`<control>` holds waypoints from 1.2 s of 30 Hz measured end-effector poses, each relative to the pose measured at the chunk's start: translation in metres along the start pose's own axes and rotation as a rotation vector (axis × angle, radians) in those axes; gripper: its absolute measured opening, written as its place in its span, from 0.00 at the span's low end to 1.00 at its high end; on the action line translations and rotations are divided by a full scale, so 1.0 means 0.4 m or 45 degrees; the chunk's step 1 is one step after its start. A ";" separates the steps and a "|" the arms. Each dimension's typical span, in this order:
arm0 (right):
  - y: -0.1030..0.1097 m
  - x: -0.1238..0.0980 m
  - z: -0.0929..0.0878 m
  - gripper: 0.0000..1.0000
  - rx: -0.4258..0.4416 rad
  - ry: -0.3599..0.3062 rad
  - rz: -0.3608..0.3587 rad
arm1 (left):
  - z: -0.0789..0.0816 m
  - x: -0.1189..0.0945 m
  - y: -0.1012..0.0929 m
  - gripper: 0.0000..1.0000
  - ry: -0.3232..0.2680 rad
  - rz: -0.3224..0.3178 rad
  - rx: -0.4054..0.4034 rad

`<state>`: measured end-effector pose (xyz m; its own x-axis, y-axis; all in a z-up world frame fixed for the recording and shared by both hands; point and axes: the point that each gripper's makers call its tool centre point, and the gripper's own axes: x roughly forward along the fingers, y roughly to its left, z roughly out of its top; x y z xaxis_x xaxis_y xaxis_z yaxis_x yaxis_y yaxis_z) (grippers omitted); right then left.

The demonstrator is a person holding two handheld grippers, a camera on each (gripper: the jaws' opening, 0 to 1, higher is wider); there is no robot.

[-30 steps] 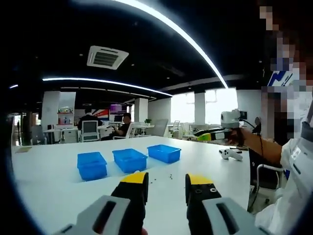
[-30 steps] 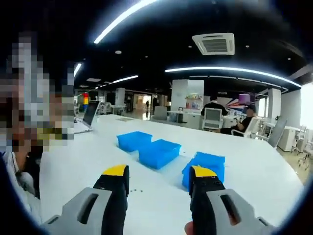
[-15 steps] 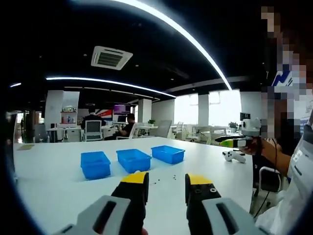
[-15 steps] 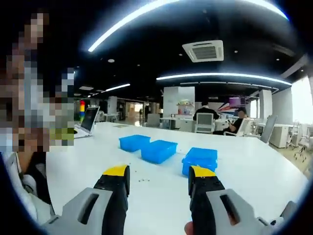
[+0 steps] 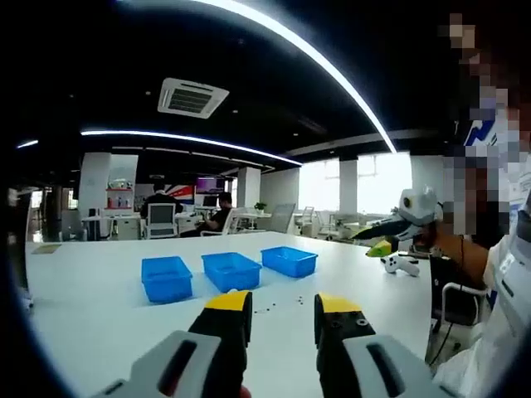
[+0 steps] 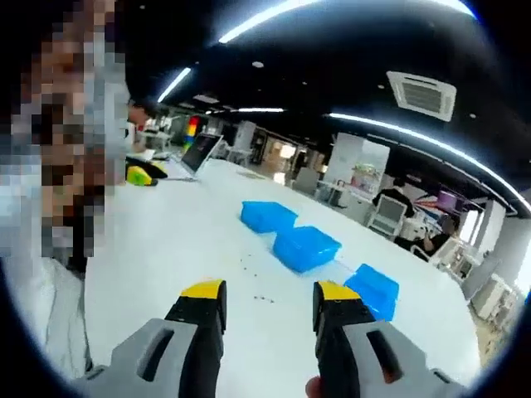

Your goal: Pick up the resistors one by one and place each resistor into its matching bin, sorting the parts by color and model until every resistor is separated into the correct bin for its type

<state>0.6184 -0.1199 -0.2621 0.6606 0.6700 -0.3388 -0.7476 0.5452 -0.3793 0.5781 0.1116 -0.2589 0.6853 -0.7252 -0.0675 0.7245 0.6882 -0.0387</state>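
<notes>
Both my fingers (image 5: 282, 319) (image 6: 272, 308) gape apart, holding nothing, above bare white bench (image 5: 99, 319); resistors (image 5: 282, 303) lie scattered before three blue bins (image 5: 231, 270).

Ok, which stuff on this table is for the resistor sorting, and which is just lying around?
For the job: three blue bins, the scattered resistors, left claw, right claw.
Just lying about: white game controller, laptop, yellow-green object.

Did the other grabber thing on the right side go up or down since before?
Yes. In the left gripper view the right gripper, once level with the window sills, now sits higher against the bright windows, farther right.
</notes>
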 end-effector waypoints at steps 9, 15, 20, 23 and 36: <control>0.135 0.122 -0.032 0.36 -0.362 0.244 0.487 | 0.002 -0.005 0.002 0.32 -0.003 0.004 -0.002; 0.170 0.215 -0.105 0.29 -0.503 0.437 0.713 | 0.003 -0.008 -0.001 0.31 -0.004 -0.001 0.000; 0.183 0.258 -0.155 0.23 -0.558 0.574 0.815 | 0.003 -0.011 0.004 0.31 -0.002 0.005 0.002; 0.189 0.263 -0.170 0.22 -0.547 0.620 0.893 | 0.004 -0.013 0.005 0.31 -0.005 0.004 -0.003; 0.214 0.264 -0.214 0.18 -0.524 0.743 1.100 | -0.005 -0.011 0.011 0.30 0.000 0.003 -0.035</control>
<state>0.6301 -0.0457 -0.4040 -0.0572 0.3451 -0.9368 -0.9623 -0.2691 -0.0404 0.5781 0.1177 -0.2608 0.6870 -0.7236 -0.0674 0.7205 0.6902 -0.0663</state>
